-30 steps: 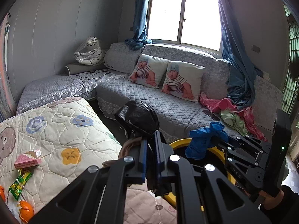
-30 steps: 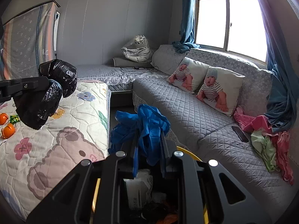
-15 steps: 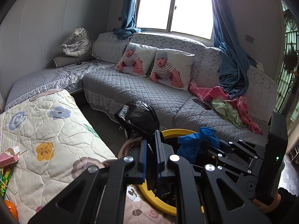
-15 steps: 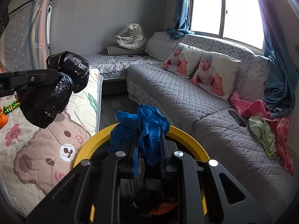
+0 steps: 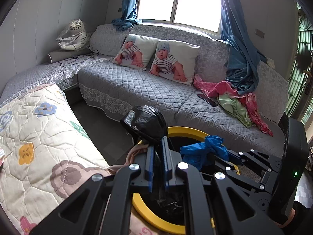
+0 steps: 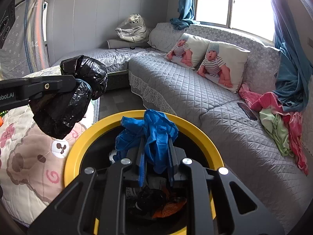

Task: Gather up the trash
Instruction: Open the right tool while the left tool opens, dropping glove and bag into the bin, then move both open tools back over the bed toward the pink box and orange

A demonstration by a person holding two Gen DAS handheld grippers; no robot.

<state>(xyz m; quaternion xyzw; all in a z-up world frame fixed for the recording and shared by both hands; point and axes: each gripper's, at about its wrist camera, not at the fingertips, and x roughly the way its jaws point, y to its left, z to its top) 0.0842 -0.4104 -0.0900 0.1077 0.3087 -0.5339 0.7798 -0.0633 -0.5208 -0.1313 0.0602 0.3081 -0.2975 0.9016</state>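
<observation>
Hovering over yellow-rimmed bin (image 6: 197, 135) at frame bottom: right gripper (image 6: 156, 164) clamps blue glove (image 6: 156, 131), left gripper (image 5: 157, 152) pinches black bag (image 6: 70, 101). Bin already holds scraps; both pcs not yet dropped, w/ more trash prob. left.

Blown-out window (image 5: 179, 2) daylight; sharp, fisheye-bent edges

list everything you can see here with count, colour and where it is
trash bin: 1, yellow rim, between quilt and sofa, litter inside
black bag: 1, black, in left claw beside the bin
glove wad: 1, blue, in right claw over the bin
sofa: 1, grey quilted, under the window
baby cushions: 2, white, on sofa back
clothes: 1 pile, pink and green, sofa's right end
phone: 1, black, beside the clothes
plush tiger: 1, white, plastic-wrapped, far corner
quilt: 1, cream, left
curtains: 2, blue, at window
left claw: 1, black, shut on bag
right claw: 1, black, shut on glove wad
</observation>
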